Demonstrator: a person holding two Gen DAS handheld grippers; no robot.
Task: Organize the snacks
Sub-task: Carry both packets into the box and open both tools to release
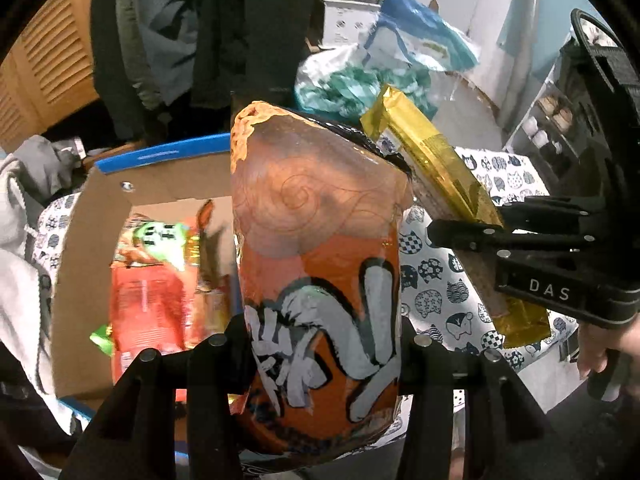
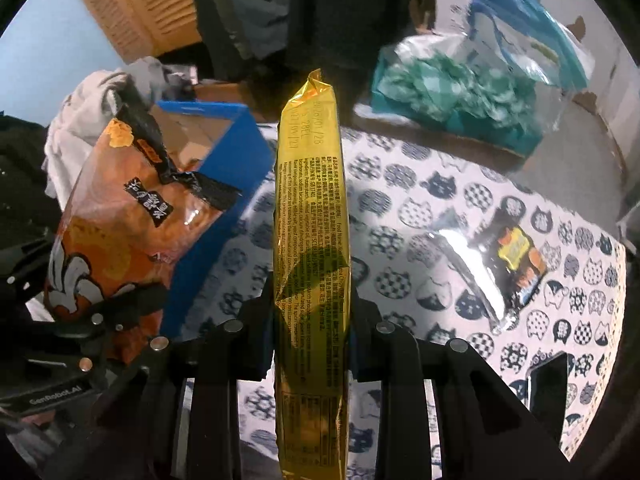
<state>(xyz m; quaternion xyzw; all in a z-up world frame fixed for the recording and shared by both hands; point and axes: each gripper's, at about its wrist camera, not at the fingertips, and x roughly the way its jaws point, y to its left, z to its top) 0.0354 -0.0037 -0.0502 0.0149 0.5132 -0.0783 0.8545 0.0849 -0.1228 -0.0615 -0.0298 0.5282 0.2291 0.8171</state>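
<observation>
My left gripper (image 1: 324, 344) is shut on an orange snack bag (image 1: 320, 264) with white lettering, held upright above the cloth. That orange snack bag (image 2: 120, 232) also shows at the left of the right wrist view, with the left gripper (image 2: 108, 320) clamped on its lower part. My right gripper (image 2: 312, 316) is shut on a narrow gold snack pack (image 2: 312, 240), standing on end between the pads. The gold snack pack (image 1: 436, 168) and right gripper (image 1: 480, 236) appear at the right of the left wrist view. A cardboard box (image 1: 96, 216) with a blue rim holds several red and green snack packs (image 1: 148, 292).
A cat-print cloth (image 2: 440, 208) covers the table. On it lies a silver foil snack pack (image 2: 492, 268). A clear bag of teal fabric (image 2: 452, 88) sits at the back. The blue-sided box (image 2: 216, 216) stands left of the gold pack. Clothes hang behind; a phone (image 2: 548, 384) lies lower right.
</observation>
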